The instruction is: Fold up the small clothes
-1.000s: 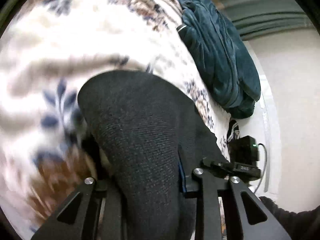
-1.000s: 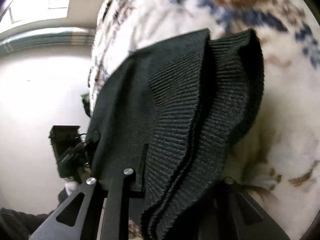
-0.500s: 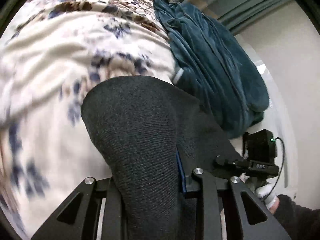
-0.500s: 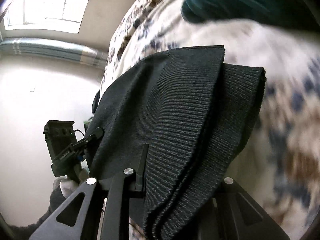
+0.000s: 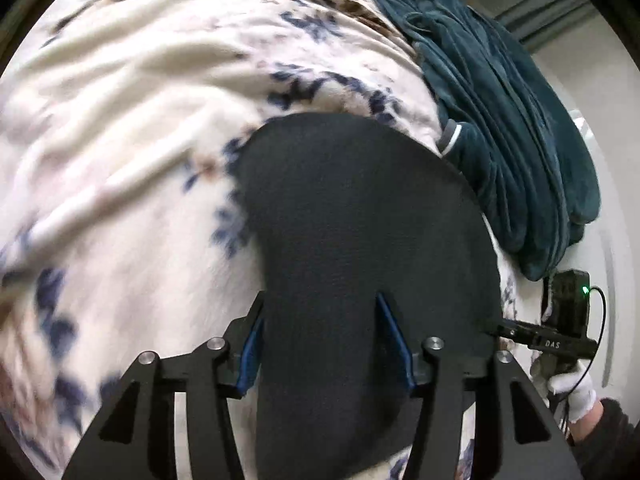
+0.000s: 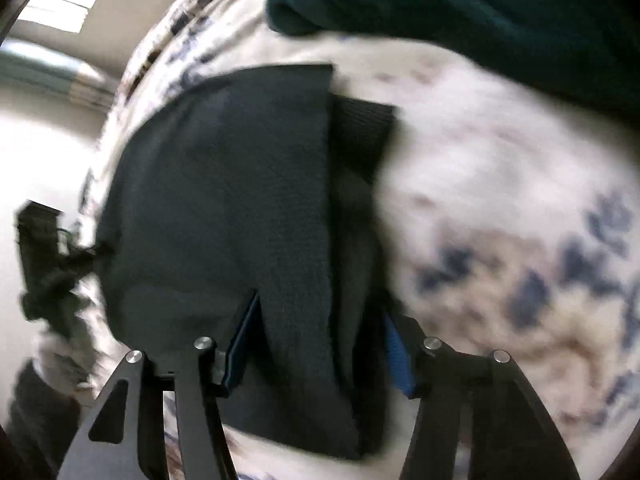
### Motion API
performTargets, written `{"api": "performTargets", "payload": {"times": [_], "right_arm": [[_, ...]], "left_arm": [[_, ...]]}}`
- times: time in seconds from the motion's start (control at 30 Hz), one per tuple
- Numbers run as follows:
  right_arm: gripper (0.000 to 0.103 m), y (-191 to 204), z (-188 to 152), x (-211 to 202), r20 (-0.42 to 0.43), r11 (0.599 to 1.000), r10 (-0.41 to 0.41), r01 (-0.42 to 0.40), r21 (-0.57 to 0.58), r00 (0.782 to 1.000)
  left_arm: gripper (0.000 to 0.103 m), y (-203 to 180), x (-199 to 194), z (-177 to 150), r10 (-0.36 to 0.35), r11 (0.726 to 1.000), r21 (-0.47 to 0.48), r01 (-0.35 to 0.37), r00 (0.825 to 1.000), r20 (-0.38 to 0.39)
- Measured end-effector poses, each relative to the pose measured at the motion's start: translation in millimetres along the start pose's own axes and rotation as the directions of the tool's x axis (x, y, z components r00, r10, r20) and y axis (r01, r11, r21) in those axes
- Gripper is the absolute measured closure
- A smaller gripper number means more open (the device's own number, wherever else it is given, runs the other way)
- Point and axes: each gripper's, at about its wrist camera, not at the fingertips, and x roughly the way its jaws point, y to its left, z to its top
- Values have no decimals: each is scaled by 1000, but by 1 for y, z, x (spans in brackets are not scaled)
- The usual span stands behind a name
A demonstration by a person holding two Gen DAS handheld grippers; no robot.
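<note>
Black knit garment point(image 5: 360, 240) lies folded between both opening grippers, left gripper point(image 5: 326, 344) and right gripper point(image 6: 320, 340); release fully, then lift straight up.

Left gripper point(image 5: 320, 344): two black finger frames with triangular cut-outs are seen, each fitted with two round silver screw heads near the top and a blue pad point(image 5: 250, 354) along the inner edge.

Right gripper point(image 6: 318, 344): the same black frames, silver screws and blue pads point(image 6: 396, 354) are shown, blurred.

To the right of the left gripper, the other unit's black housing is seen, marked "DAS" in pale letters, with a green lamp lit and a thin black cable looped beside it. The hand point(image 5: 572, 390) below it is covered by a white glove, followed by a dark sleeve point(image 5: 608, 436).
</note>
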Motion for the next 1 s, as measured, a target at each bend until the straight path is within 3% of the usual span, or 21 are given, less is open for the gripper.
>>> {"api": "performTargets", "payload": {"times": [0.07, 0.13, 0.2, 0.27, 0.3, 0.37, 0.5, 0.53, 0.67, 0.8, 1.0], "right_arm": [[44, 1, -10, -4, -1, 998, -66, 66, -11, 998], [40, 8, -18, -6, 6, 993, -121, 121, -10, 993], [14, 20, -24, -15, 21, 975, -223, 223, -11, 975], [0, 37, -35, -28, 71, 953, -301, 303, -28, 951], [0, 48, -40, -34, 104, 935, -348, 353, -39, 932], [0, 71, -56, -48, 164, 906, -406, 419, -53, 899], [0, 93, -84, -79, 238, 881, -453, 473, -30, 859], [0, 100, -92, -89, 259, 874, -466, 486, -16, 846], [0, 122, -116, -129, 301, 871, -471, 490, 14, 829], [0, 141, -147, -188, 350, 871, -467, 491, 22, 812], [0, 180, -196, -288, 445, 867, -458, 497, 32, 770]], "left_arm": [[48, -5, -9, -11, 79, 997, -14, -79, 997, 23], [41, -17, -16, -20, 187, 982, 3, -187, 981, 47], [34, -32, -23, -30, 298, 954, 3, -299, 953, 60], [18, -46, -31, -45, 370, 929, 3, -371, 927, 68], [12, -55, -36, -52, 401, 915, 7, -402, 913, 77], [12, -72, -45, -65, 450, 891, 21, -454, 888, 97], [12, -105, -67, -91, 519, 849, 35, -527, 845, 133], [12, -111, -70, -93, 521, 847, 39, -531, 842, 141], [12, -141, -103, -109, 508, 852, 45, -522, 843, 177], [12, -171, -145, -121, 490, 858, 43, -511, 842, 225], [12, -222, -221, -152, 455, 875, 34, -483, 845, 282]]}}
